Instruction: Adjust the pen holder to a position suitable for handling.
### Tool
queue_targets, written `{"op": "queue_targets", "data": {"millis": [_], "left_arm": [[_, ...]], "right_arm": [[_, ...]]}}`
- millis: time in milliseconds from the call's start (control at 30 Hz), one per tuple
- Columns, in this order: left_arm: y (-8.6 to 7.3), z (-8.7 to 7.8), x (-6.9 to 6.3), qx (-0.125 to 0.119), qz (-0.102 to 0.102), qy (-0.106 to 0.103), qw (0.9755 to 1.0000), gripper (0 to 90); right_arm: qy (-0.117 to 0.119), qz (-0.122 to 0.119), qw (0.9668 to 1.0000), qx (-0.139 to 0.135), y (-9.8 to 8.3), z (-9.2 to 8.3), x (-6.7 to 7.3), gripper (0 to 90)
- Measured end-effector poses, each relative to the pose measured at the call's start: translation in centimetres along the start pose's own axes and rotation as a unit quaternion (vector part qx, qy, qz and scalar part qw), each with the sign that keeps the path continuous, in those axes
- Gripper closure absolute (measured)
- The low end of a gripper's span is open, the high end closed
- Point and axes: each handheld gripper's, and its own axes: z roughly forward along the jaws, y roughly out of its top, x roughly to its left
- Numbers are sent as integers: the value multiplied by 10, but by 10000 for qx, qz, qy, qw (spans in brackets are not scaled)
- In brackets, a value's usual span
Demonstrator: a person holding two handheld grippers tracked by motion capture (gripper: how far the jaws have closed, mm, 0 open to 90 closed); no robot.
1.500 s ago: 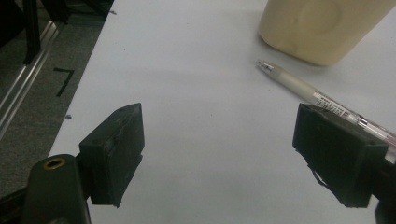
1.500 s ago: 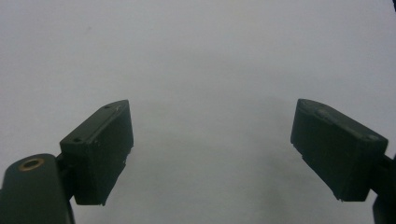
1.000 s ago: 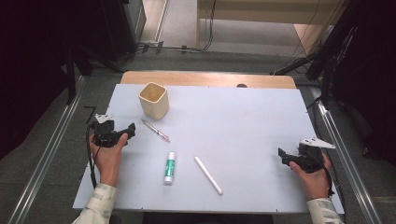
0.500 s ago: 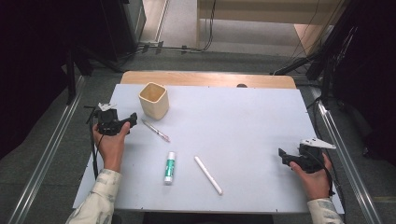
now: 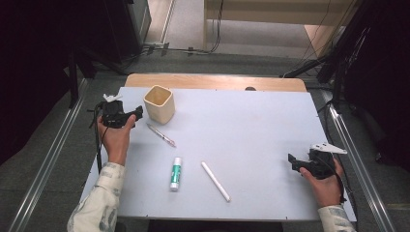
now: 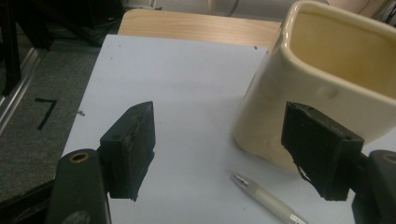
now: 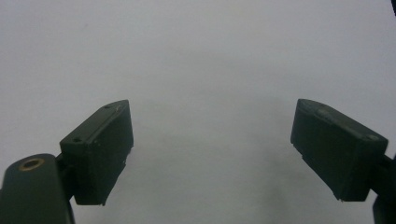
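left gripper (image 5: pixel 137 115) near the table's (image 5: pixel 270 125) left edge, just beside the cup (image 5: pixel 159 104), jaws wide but just closing, empty; right gripper (image 5: pixel 293 163) wide, empty, bare tabletop ahead.

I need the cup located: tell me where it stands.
In the high view the cream cup stands at the table's far left, just right of the left gripper, with the pen lying just in front.

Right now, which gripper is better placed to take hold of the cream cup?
Left. The left gripper sits open right beside the cream cup, its jaws pointing at the cup wall. The right gripper rests open at the far side of the table.
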Motion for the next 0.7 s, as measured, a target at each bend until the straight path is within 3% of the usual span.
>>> {"op": "queue_targets", "data": {"millis": [700], "left_arm": [[34,12,-8,-152,-55,-198,9997,304]], "right_arm": [[7,1,10000,17,0,1,0,114]]}}
